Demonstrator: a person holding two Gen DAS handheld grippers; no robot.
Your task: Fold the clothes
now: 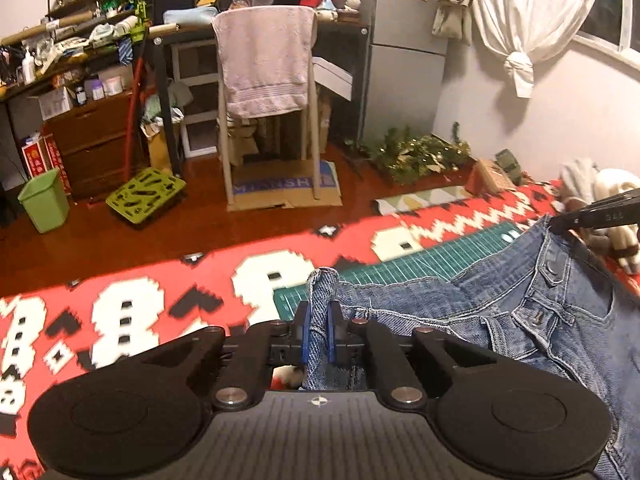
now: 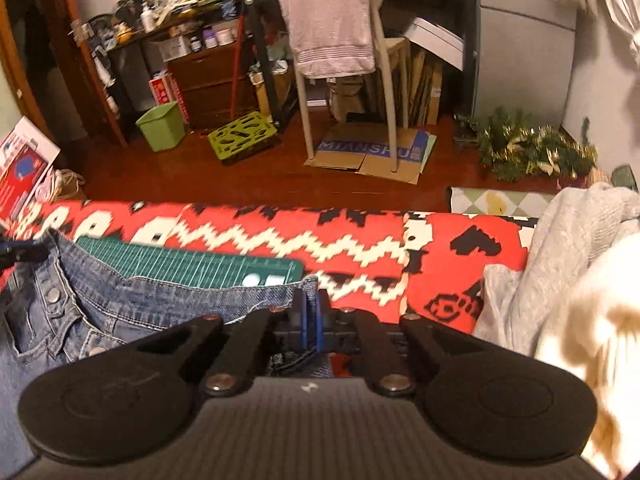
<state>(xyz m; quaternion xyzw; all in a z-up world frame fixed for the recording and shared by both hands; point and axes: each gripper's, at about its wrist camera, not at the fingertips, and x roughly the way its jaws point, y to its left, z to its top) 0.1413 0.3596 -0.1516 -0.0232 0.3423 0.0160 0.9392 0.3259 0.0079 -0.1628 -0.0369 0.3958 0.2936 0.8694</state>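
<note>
Both tongs are seen pressed together on denim: the left gripper [image 1: 319,330] pinches a bunched corner of the jeans [image 1: 532,320] at the waistband, with a tuft of cloth standing up above the blue pads, and the right gripper [image 2: 309,322] is clamped on the opposite waistband corner, where the fabric edge is drawn between its pads. The jeans are held spread between the two grips, waistband towards the cameras' far side, over a green cutting mat [image 2: 192,262] laid on a red, white and black patterned blanket [image 2: 360,248]; the button fly and a front pocket are visible in both views. Whether the legs hang free or rest on the surface cannot be told, as they lie out of frame. Handling is judged as follows: denim is heavy for a garment, limp but thick, with stiff doubled seams at waistband and fly; it is not slippery and not fragile. Sag under its own weight between the grips is to be expected, so the waistband corners, where the layers are stitched thick, are judged the soundest places to take hold. A pale grey garment [image 2: 560,264] lies heaped at the right, apart from the jeans. Stage of folding is not settled by these views.
</note>
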